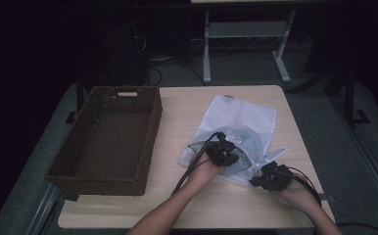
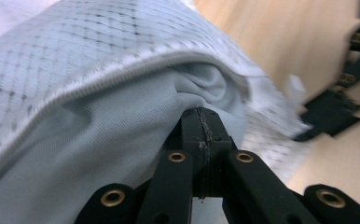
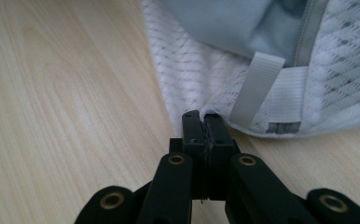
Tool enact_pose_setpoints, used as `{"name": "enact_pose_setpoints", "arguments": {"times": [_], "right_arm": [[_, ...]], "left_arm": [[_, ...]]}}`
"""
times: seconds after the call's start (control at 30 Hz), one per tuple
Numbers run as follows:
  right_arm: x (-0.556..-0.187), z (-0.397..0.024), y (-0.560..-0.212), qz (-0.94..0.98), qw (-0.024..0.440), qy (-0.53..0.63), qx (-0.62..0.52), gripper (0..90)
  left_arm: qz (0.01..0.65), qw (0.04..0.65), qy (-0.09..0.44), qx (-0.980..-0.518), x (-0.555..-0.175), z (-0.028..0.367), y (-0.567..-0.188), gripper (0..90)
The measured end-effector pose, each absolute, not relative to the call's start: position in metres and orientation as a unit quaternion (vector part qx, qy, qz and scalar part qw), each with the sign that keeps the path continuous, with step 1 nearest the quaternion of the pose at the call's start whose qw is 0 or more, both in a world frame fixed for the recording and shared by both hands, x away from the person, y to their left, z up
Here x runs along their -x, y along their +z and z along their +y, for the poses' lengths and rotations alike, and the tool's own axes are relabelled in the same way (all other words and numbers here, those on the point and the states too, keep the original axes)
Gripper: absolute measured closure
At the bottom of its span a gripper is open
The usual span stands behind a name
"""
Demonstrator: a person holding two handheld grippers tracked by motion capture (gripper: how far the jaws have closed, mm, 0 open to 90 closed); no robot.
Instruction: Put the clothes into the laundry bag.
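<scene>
Lying on pale wood table [image 1: 255,98] (dark room), mesh bag [image 1: 241,117], wicker basket [image 1: 109,139]

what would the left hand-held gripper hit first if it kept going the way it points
The grey cloth tucked inside the mesh bag. The left hand-held gripper already has its shut tips against that cloth at the bag's zipped opening, so it would likely push it deeper in.
</scene>
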State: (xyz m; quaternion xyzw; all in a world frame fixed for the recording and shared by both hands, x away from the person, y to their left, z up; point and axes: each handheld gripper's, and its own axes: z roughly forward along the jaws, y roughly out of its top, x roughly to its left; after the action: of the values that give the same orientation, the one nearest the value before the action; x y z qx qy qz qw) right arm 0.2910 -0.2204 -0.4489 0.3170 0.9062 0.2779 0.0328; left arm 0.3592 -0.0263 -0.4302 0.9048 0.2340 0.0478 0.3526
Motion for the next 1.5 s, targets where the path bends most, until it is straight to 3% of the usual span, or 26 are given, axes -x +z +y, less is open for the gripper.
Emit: {"name": "enact_pose_setpoints", "arguments": {"times": [0.53,0.7,0.73,0.8,0.93,1.1,1.23,1.5], "right_arm": [[-0.291,-0.221,-0.448,0.911,0.032,0.273,-0.308,89.3],[-0.292,-0.224,-0.450,0.908,0.036,0.276,-0.311,88.3],[-0.292,-0.225,-0.449,0.907,0.038,0.281,-0.312,87.1],[-0.291,-0.226,-0.446,0.903,0.045,0.292,-0.313,74.1],[-0.286,-0.226,-0.428,0.891,0.082,0.323,-0.309,59.9],[-0.281,-0.214,-0.411,0.881,0.118,0.362,-0.282,55.9],[-0.289,-0.197,-0.410,0.882,0.098,0.372,-0.272,55.1],[-0.319,-0.151,-0.445,0.904,0.066,0.336,-0.254,60.1]], "left_arm": [[0.281,0.351,0.093,-0.889,-0.394,-0.027,-0.441,89.9],[0.280,0.373,0.063,-0.882,-0.392,-0.020,-0.439,89.7],[0.278,0.376,0.060,-0.882,-0.390,-0.017,-0.437,89.7],[0.271,0.376,0.056,-0.884,-0.388,-0.010,-0.432,89.7],[0.261,0.380,0.049,-0.886,-0.380,0.010,-0.424,89.7],[0.256,0.367,0.056,-0.893,-0.369,0.034,-0.422,89.7],[0.266,0.361,0.054,-0.892,-0.366,0.049,-0.427,89.7],[0.276,0.361,0.052,-0.889,-0.368,0.059,-0.430,89.7]]}}
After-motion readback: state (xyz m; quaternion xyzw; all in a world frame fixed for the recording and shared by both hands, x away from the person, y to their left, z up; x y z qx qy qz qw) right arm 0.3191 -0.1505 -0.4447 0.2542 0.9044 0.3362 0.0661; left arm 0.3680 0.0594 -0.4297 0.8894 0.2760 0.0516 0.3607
